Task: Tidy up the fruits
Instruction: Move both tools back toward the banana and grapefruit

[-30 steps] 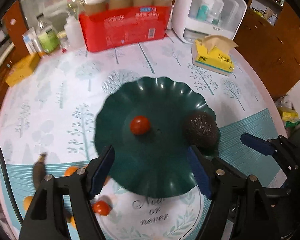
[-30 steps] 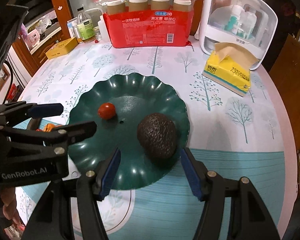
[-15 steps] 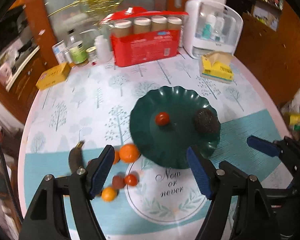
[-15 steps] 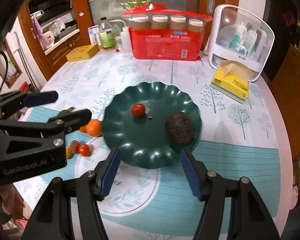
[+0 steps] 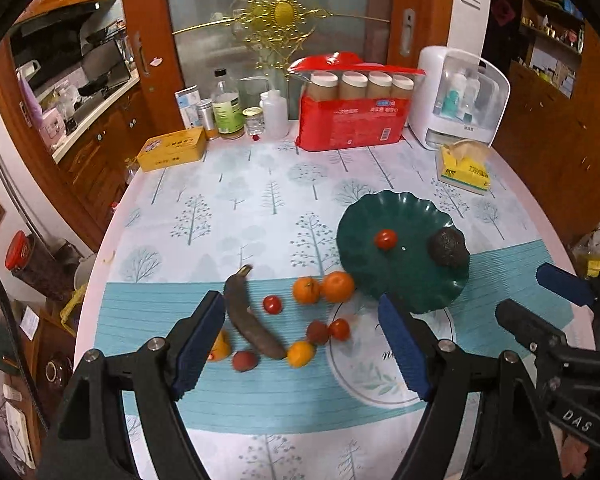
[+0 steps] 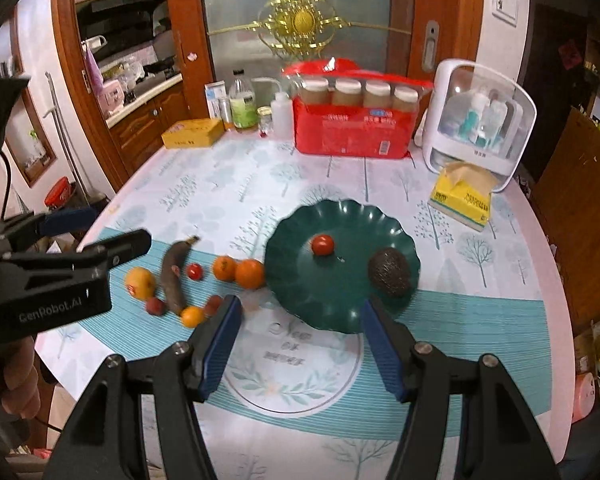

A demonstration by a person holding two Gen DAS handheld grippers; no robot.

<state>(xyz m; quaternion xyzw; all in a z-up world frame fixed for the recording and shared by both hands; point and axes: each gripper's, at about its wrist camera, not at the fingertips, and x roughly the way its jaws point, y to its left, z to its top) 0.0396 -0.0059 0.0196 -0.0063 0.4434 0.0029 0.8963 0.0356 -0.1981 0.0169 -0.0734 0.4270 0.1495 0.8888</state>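
— Two fruits lie on the green plate (image 5: 400, 280): a tomato (image 5: 385, 239) near its middle and an avocado (image 5: 448, 247) by its right rim.

— And the others?

— On the desk (image 5: 260, 200), left of the plate. Two oranges (image 5: 323, 288) sit side by side, the nearer one just beside the plate's edge. A dark banana (image 5: 250, 318) lies slanted, stem end away from the camera. Around it are small red fruits (image 5: 272, 304), a small orange one (image 5: 301, 353), a pinkish one (image 5: 244, 361) and a yellow-orange one (image 6: 140, 283) half hidden behind a finger in the left view.

— How are the claws?

— The left claw (image 5: 300, 344) hangs above the desk, tilted downward, its blue pads spread with nothing between them; its jaws have just been opening further. From above, the loose fruit shows in the gap between its fingers. The right claw (image 6: 300, 344) is also tilted down, released and empty, with the plate's near rim showing between its fingers.

— Do they touch anything?

— No. Both are apart from the fruit and the plate. The right claw shows at the right edge of the left view, and the left one at the left edge of the right view, with fingers of a hand (image 6: 18, 380) below it.

— What stands at the back?

— A red pack (image 5: 352, 120), bottles (image 5: 228, 108), a yellow tin (image 5: 172, 154), a white case (image 5: 460, 96) and a tissue pack (image 5: 464, 170).
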